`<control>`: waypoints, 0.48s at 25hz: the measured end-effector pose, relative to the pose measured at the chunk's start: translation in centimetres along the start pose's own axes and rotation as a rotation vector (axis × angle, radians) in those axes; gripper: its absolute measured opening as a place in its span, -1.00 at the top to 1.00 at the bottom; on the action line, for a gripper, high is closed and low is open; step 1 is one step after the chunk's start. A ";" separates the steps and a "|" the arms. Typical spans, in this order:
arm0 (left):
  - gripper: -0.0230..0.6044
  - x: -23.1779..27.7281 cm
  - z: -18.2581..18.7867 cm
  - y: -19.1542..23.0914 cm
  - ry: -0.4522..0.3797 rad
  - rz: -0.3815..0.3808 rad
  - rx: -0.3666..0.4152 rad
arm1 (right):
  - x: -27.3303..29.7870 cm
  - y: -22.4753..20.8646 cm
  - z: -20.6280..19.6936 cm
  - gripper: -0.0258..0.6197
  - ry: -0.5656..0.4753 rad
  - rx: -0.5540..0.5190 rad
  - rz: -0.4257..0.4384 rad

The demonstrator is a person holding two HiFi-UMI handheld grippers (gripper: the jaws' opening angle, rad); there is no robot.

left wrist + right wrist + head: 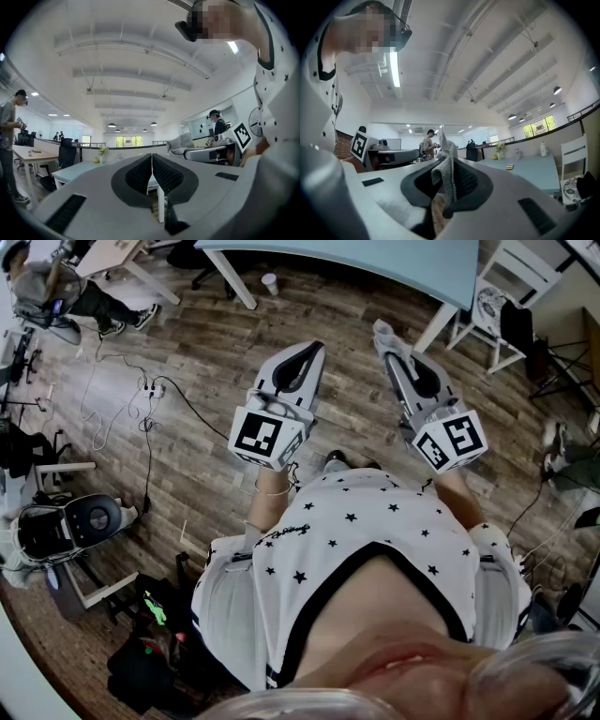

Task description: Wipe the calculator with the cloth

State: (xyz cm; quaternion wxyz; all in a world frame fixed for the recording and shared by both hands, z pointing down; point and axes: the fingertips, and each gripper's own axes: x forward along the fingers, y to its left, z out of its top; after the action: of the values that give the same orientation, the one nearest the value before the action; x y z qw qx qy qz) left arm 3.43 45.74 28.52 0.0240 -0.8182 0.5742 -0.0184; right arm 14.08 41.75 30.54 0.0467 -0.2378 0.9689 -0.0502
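I hold both grippers up in front of my chest, aimed at a light blue table (375,259). My left gripper (151,157) is shut, its dark pads pressed together with nothing between them; in the head view it (302,354) sits left of centre. My right gripper (445,161) is shut on a pale knitted cloth (449,174), which sticks up between the pads and hangs down over them. The cloth (382,331) also shows at that gripper's tip in the head view. A small flat thing (509,167) on the table may be the calculator; it is too small to tell.
The table stands ahead on a wood floor (216,343). A white chair (497,296) is at its right end and a paper cup (270,283) sits by a table leg. Cables and a power strip (150,390) lie to the left. A vase of flowers (500,149) and a bottle (543,149) stand on the table.
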 end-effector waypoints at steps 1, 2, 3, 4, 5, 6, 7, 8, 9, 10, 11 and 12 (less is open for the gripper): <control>0.83 0.1 -0.1 0.2 -0.001 -0.001 0.000 | 0.3 0.0 0.0 0.79 -0.002 0.001 -0.002; 0.83 0.1 -0.1 0.4 -0.001 -0.002 0.002 | 0.5 0.0 0.0 0.79 -0.004 0.002 -0.004; 0.83 0.2 -0.2 0.5 0.001 -0.005 0.003 | 0.7 0.0 0.0 0.79 -0.006 0.002 -0.007; 0.83 0.3 -0.4 0.5 0.004 -0.009 0.005 | 0.8 0.0 0.0 0.79 -0.006 0.003 -0.011; 0.83 0.3 -0.5 0.5 0.006 -0.015 0.004 | 0.8 0.0 0.0 0.79 -0.006 0.003 -0.017; 0.83 0.4 -0.7 0.4 0.008 -0.020 0.000 | 0.8 -0.1 -0.1 0.79 -0.005 0.004 -0.023; 0.83 0.4 -1.0 0.4 0.009 -0.025 -0.005 | 0.7 -0.1 -0.3 0.79 -0.003 0.006 -0.029; 0.83 0.4 -1.2 0.5 0.012 -0.028 -0.012 | 0.7 -0.1 -0.5 0.79 0.001 0.009 -0.035; 0.83 0.4 -1.5 0.5 0.016 -0.032 -0.018 | 0.6 -0.1 -0.7 0.79 0.004 0.015 -0.041; 0.83 0.4 -1.8 0.6 0.021 -0.037 -0.023 | 0.5 -0.2 -1.0 0.79 0.007 0.025 -0.049; 0.83 0.5 -2.1 0.6 0.024 -0.042 -0.027 | 0.5 -0.3 -1.2 0.79 0.010 0.038 -0.056; 0.83 0.5 -2.3 0.7 0.025 -0.048 -0.032 | 0.5 -0.4 -1.4 0.79 0.013 0.049 -0.064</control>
State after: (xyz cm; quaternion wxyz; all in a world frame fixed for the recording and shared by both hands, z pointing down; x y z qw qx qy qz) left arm 2.82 44.96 30.73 0.0035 -0.8318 0.5547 -0.0199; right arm 13.70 41.28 31.94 0.0448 -0.2670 0.9596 -0.0769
